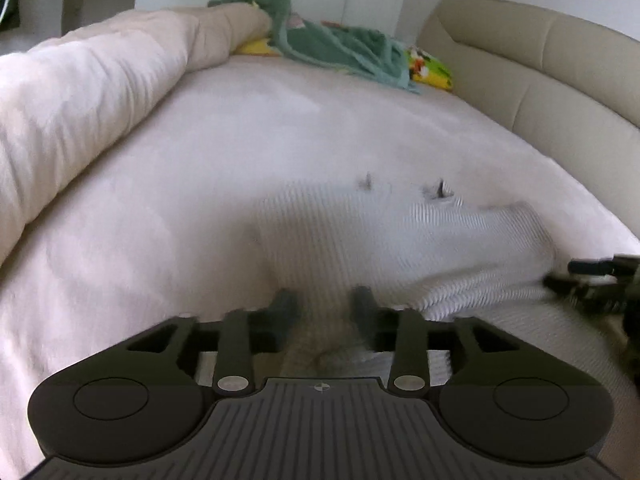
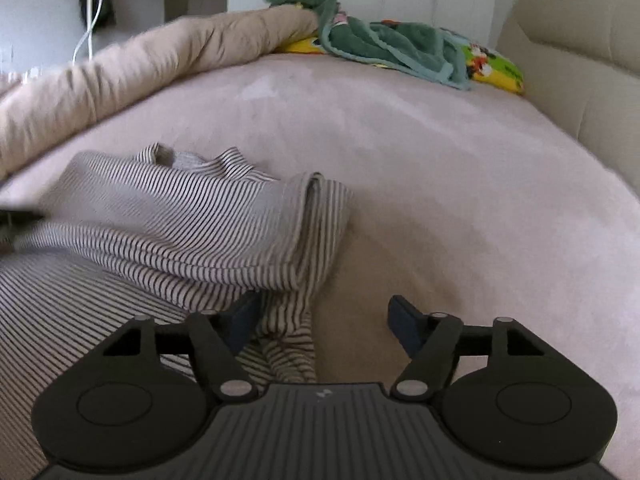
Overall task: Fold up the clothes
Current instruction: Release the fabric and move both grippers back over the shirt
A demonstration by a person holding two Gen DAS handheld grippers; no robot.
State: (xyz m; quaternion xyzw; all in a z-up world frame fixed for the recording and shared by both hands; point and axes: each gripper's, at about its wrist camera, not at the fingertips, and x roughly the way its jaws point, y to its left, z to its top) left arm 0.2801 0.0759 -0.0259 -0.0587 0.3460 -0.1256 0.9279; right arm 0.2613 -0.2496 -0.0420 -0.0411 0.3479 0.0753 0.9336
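Note:
A grey-and-white striped garment point(image 2: 168, 220) lies crumpled on the bed, its upper part folded over toward me; in the left wrist view the garment point(image 1: 360, 232) looks blurred and pale. My left gripper point(image 1: 323, 308) hovers low over its near edge, fingers apart, with shadowed cloth under the gap and no pad clearly pressing. My right gripper point(image 2: 324, 316) stands wide. A bunched striped sleeve point(image 2: 288, 332) lies against its left finger point(image 2: 244, 316), while the right finger point(image 2: 404, 320) is over bare sheet. The right gripper point(image 1: 592, 280) also shows at the left wrist view's right edge.
A pink sheet point(image 2: 440, 184) covers the bed. A rolled beige duvet point(image 2: 140, 68) runs along the left side. A green towel point(image 2: 384, 44) on a yellow printed pillow point(image 2: 496, 68) lies at the far end. A padded beige headboard point(image 1: 540, 64) borders the right.

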